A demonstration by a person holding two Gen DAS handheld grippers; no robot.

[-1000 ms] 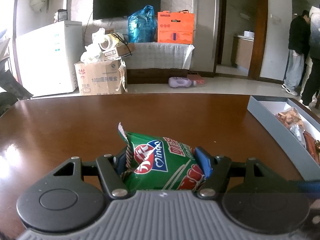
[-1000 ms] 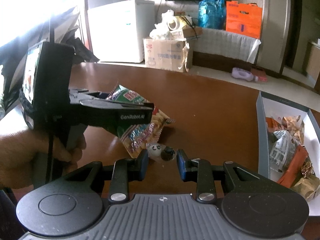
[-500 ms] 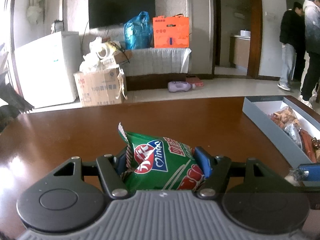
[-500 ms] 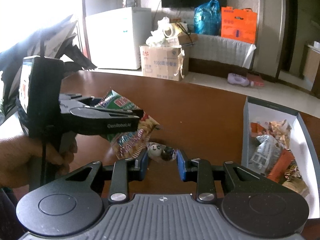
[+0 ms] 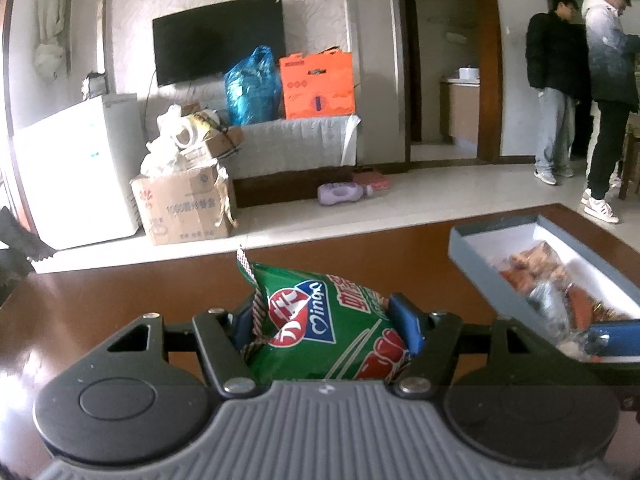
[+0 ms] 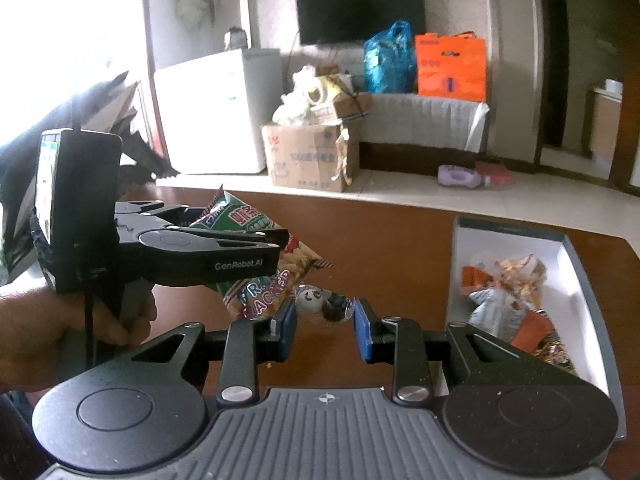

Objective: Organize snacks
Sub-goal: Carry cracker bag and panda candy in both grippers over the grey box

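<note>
The left tool [image 5: 322,320] is clamped on a crinkled green foil snack bag [image 5: 320,328] printed with a red-and-blue logo, its blue pads pressing into both sides so that the puffed packet bulges up between them at the lower centre of the left wrist view. In the right wrist view that same bag [image 6: 256,256] juts out of the black plastic tool body at centre left, gripped by a hand [image 6: 60,328] at the lower left edge. The right tool [image 6: 324,322] is nearly together, pinched on a small glossy wrapped sweet with a panda face [image 6: 320,300], which sits between the blue pads at the frame's centre. Below both lies the smooth, polished dark brown wooden table [image 6: 400,240], which shows soft reflections. At the right of the frame stands an open rectangular grey cardboard box with a white lining [image 6: 576,264], holding a loose heap of crumpled orange, silver and gold wrappers [image 6: 508,292].
</note>
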